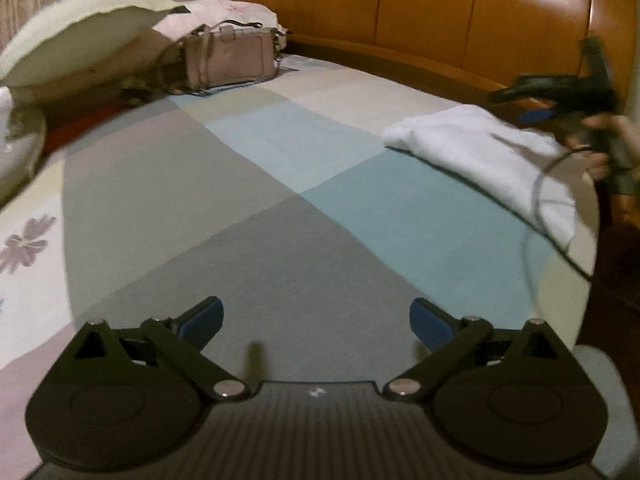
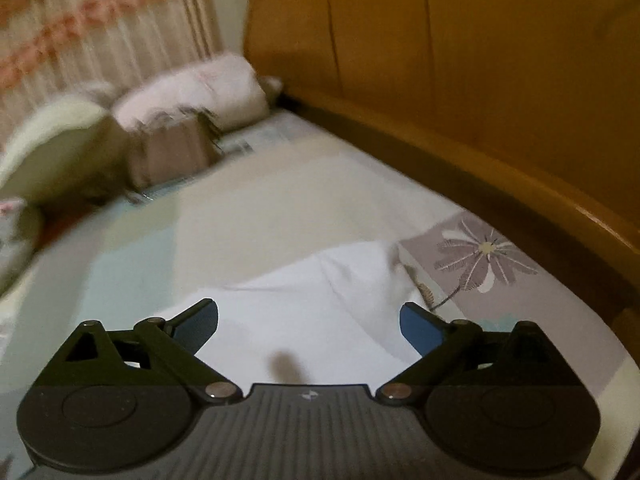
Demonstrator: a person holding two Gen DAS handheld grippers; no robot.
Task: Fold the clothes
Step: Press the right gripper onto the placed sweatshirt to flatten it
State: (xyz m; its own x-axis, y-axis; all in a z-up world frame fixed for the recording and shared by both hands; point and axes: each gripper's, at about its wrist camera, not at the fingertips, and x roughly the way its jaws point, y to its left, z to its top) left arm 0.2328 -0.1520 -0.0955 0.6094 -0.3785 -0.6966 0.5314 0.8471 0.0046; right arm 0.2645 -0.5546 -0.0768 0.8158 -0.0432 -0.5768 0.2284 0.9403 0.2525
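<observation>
The bed (image 1: 248,216) is carrying everything in view; its patchwork sheet in grey, teal and cream is lying flat, and the wooden headboard (image 1: 440,12) is standing along its far edge. Pillows (image 1: 76,44) are piling up at the far left corner of the bed.

The white garment (image 1: 480,152) is lying in a loose, partly gathered heap near the right edge of the bed, close to the headboard. In the right wrist view the white garment is spreading directly under and ahead of the right gripper (image 2: 309,326). Judged from its drape and soft creases, it is a light, limp cloth: it is likely to sag when lifted, so it is best taken at a hem or corner rather than mid-panel, with 2 pinch points kept well apart.

The handbag (image 1: 232,58), a dusty-pink one with a strap, is sitting near the pillows at the far left of the bed. It is looking closed; its contents cannot be told.

The right gripper is standing wide, with nothing between its 2 blue pads (image 2: 420,330). The left gripper (image 1: 316,324) is likewise standing wide and empty, hovering over bare grey sheet, well apart from the garment.
</observation>
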